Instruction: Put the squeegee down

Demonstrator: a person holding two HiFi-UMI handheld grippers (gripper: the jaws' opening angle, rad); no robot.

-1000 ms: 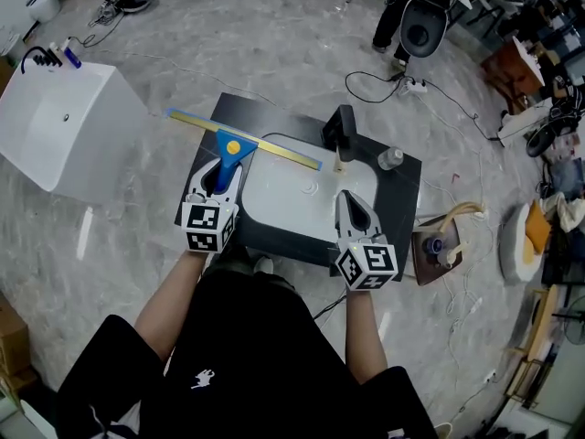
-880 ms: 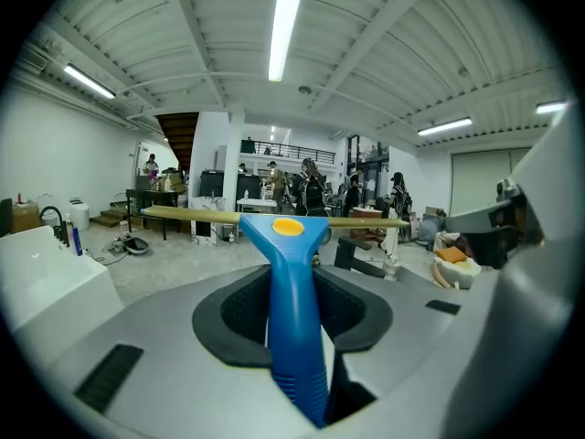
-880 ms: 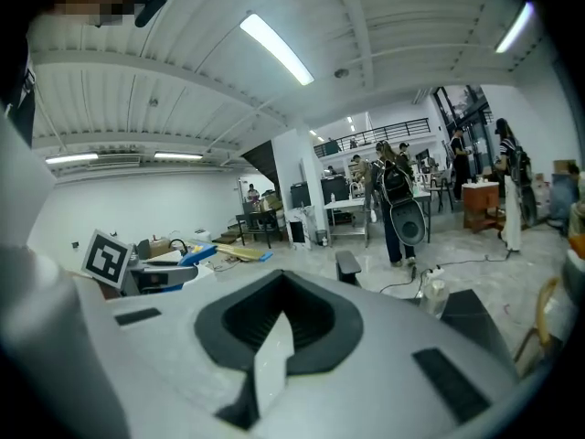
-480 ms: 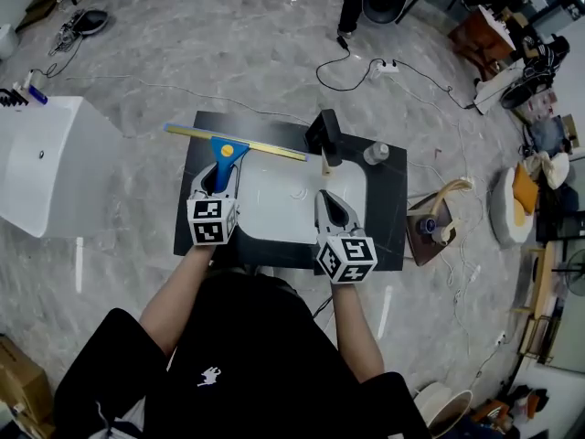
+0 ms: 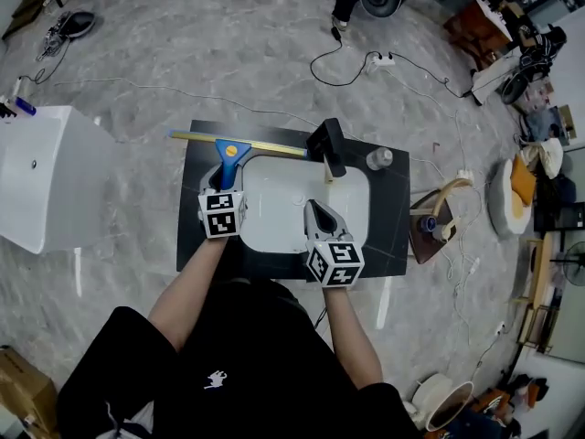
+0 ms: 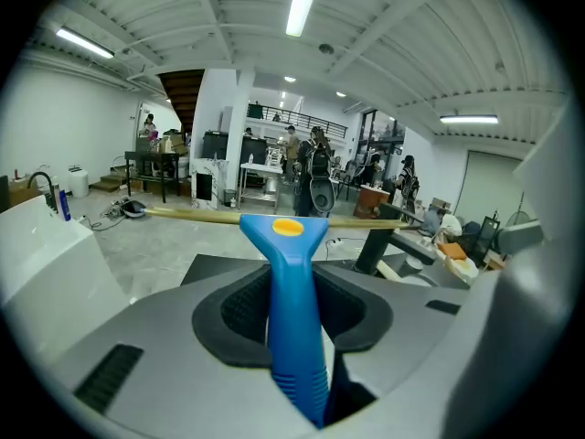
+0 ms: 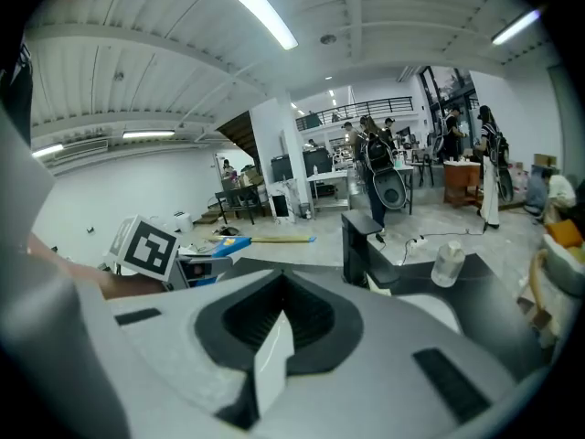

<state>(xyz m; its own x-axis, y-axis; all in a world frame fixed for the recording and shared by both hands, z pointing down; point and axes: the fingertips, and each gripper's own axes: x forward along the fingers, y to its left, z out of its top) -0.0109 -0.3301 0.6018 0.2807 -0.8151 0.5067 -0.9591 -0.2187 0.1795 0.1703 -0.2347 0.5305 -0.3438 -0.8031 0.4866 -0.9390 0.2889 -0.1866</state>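
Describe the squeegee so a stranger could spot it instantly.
Find the black counter holding a white sink. At the sink's far-left corner the left gripper holds the squeegee: blue handle, yellow dot, long brass-coloured blade, unlike the black faucet beside it.

The right gripper (image 7: 279,291) has its jaws closed together with nothing between them; a white sliver shows through low between them. To the left is the left gripper (image 7: 212,256) with its marker cube (image 7: 146,245), and the squeegee (image 7: 228,242), blue with a yellow blade, reaches out from it. Ahead stand a black faucet (image 7: 361,243) and a clear bottle (image 7: 448,265) on the dark counter (image 7: 498,314). People (image 7: 375,158) stand far behind under ceiling lights (image 7: 260,9).
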